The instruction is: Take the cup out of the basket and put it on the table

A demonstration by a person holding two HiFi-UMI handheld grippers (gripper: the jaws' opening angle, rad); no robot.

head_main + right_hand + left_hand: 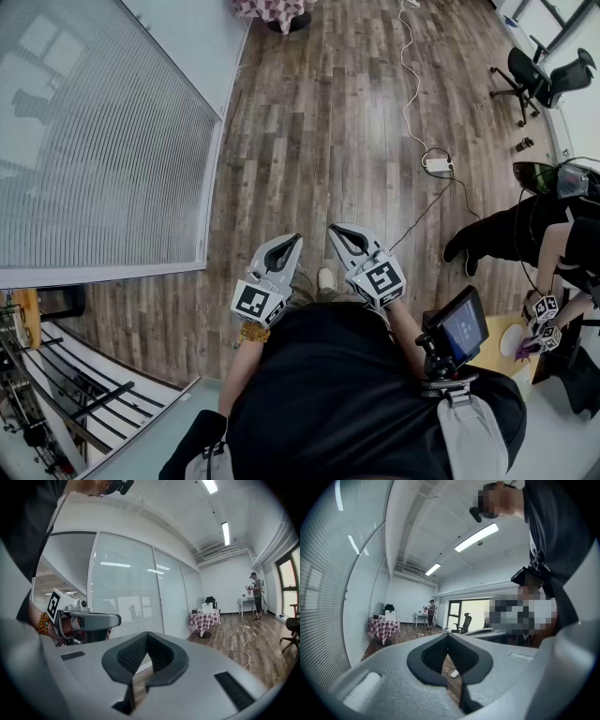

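Observation:
No cup, basket or table for the task shows in any view. I hold both grippers close to my chest, pointing forward over a wooden floor [328, 122]. My left gripper [284, 246] is shut with nothing between its jaws; in its own view the dark pads meet at the tip [448, 634]. My right gripper [343, 232] is shut and empty too, its pads touching [147, 633]. They sit side by side, a short gap apart. The left gripper [79, 618] also appears in the right gripper view, off to the left.
A glass wall with blinds [103, 141] runs along the left. A white cable and power strip [437, 164] lie on the floor ahead. Office chairs [534, 80] stand at far right. Another person [525, 230] sits at right. A checkered table [204, 618] stands far off.

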